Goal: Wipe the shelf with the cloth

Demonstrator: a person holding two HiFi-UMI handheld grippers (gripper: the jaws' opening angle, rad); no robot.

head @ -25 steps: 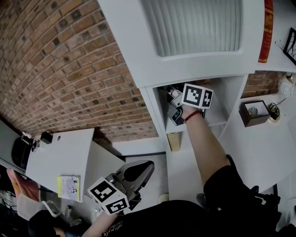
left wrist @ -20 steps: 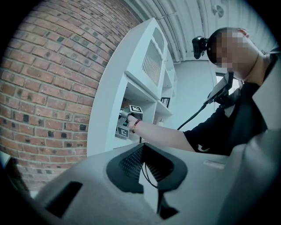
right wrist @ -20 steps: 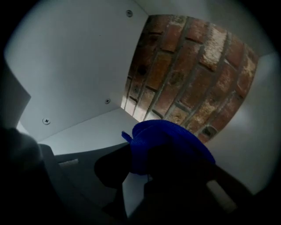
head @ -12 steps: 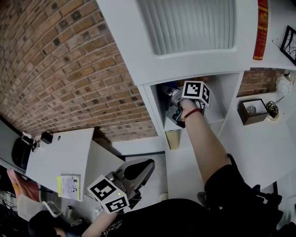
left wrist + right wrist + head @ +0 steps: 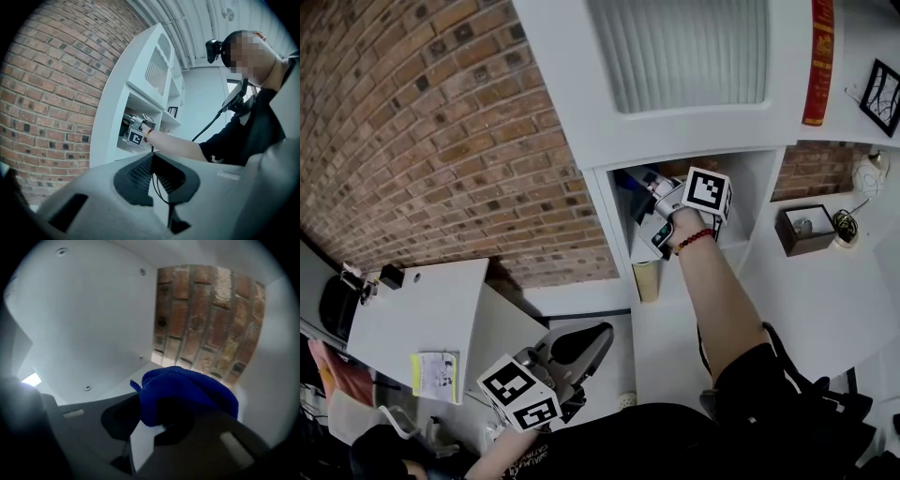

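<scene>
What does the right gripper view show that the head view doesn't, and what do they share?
Only the right gripper view shows the grip itself: the blue cloth bunched in the right claw, with the compartment's brick back wall close ahead. Only the head view shows the surroundings: the left claw held low with nothing in it, the white desk, the red book and the brown box. Both show the white shelf compartment that the right claw reaches into.
</scene>
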